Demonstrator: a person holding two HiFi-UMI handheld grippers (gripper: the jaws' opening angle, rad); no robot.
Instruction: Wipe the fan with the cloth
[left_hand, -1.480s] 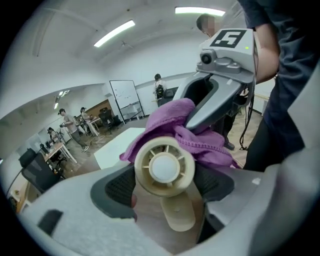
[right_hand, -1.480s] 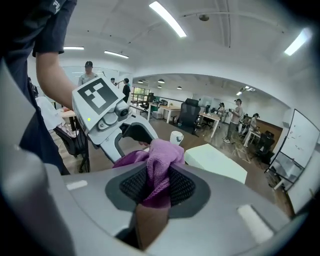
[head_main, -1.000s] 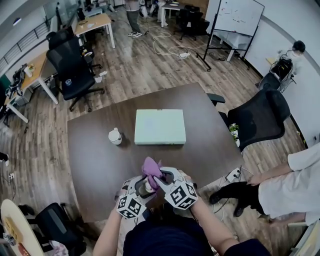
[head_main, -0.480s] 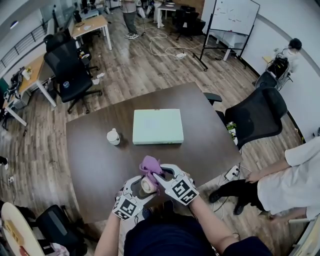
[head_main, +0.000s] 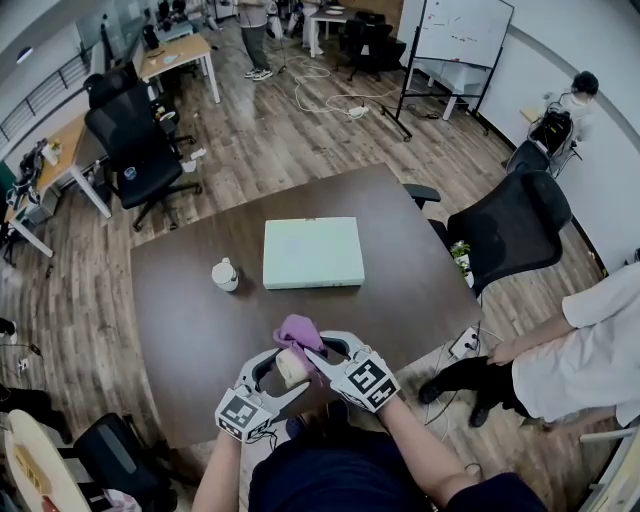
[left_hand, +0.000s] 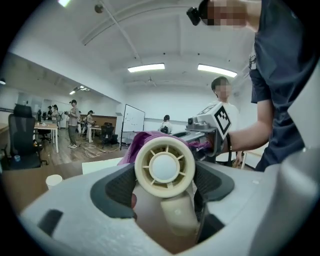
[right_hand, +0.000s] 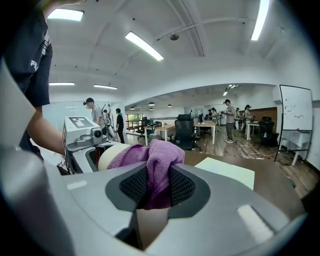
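Note:
A small cream hand fan with a round grille is clamped between the dark pads of my left gripper, its handle hanging down between the jaws. In the head view the fan is held above the table's near edge. My right gripper is shut on a purple cloth, which drapes over the far side of the fan's head. Seen from the head, the cloth covers the fan's top, the left gripper and the right gripper close together.
On the dark brown table lie a pale green flat box and a small white cup. A person in white sits at the right by a black chair. Office chairs and desks stand beyond.
The left gripper has risen and rolled with the fan, so the fan's head now faces more upward. The purple cloth stays over the fan, and the right gripper has rolled slightly.

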